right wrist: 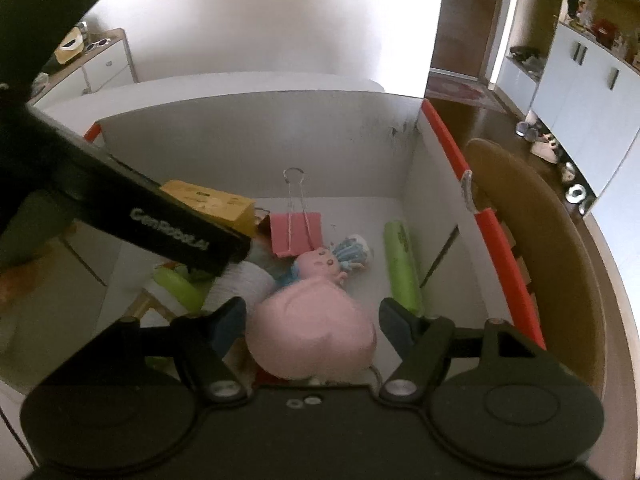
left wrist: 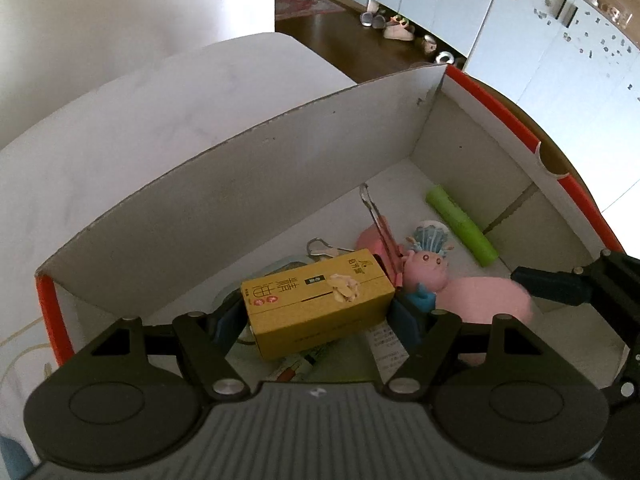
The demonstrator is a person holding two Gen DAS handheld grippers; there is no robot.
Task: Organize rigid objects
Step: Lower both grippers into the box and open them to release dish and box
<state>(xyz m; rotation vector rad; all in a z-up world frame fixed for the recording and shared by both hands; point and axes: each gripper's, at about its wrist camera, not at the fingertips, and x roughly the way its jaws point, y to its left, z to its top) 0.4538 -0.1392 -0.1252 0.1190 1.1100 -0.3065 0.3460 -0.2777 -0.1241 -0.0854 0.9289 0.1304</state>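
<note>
Fingers (left wrist: 236,322) grip yellow carton (left wrist: 318,306); pink lump (right wrist: 312,334) seemingly pinched by right gripper (right wrist: 312,322).

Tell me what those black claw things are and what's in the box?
Those claws are grabbers. A person holds one in each hand, and each has a tiny camera looking along its two fingers. So one picture is the left grabber's view and the other is the right grabber's view.

Both look down into a white cardboard box with orange edges. Inside lie a pink binder clip, a green tube and a little pink toy figure with blue hair.

The left grabber pinches a yellow box by its two ends. The right grabber has a pink rounded lump between its fingers, but I can't tell whether it's squeezing it.
</note>
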